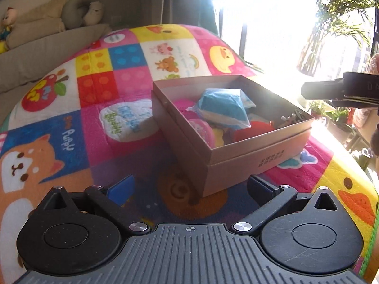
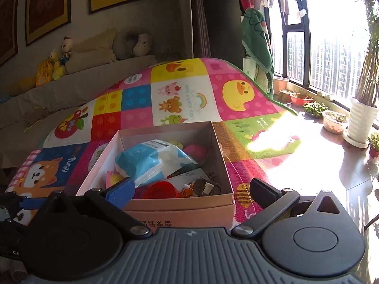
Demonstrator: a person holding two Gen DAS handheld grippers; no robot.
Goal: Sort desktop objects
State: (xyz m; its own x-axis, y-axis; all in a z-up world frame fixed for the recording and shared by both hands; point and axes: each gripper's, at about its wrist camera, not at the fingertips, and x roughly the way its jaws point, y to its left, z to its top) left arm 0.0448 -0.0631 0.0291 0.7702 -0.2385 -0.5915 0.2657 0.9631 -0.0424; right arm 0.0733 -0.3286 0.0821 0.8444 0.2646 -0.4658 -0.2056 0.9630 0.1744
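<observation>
An open cardboard box sits on a colourful play mat. It holds a blue and white plastic packet, a pink ball, a red item and small metal bits. My left gripper is open and empty, just in front of the box's near corner. The right wrist view shows the same box with the packet, a red item and a round dark object. My right gripper is open and empty over the box's near edge.
The right gripper's body shows at the right of the left wrist view. A sofa with cushions and plush toys stands behind the mat. Plant pots line the bright window. A green towel hangs at the back.
</observation>
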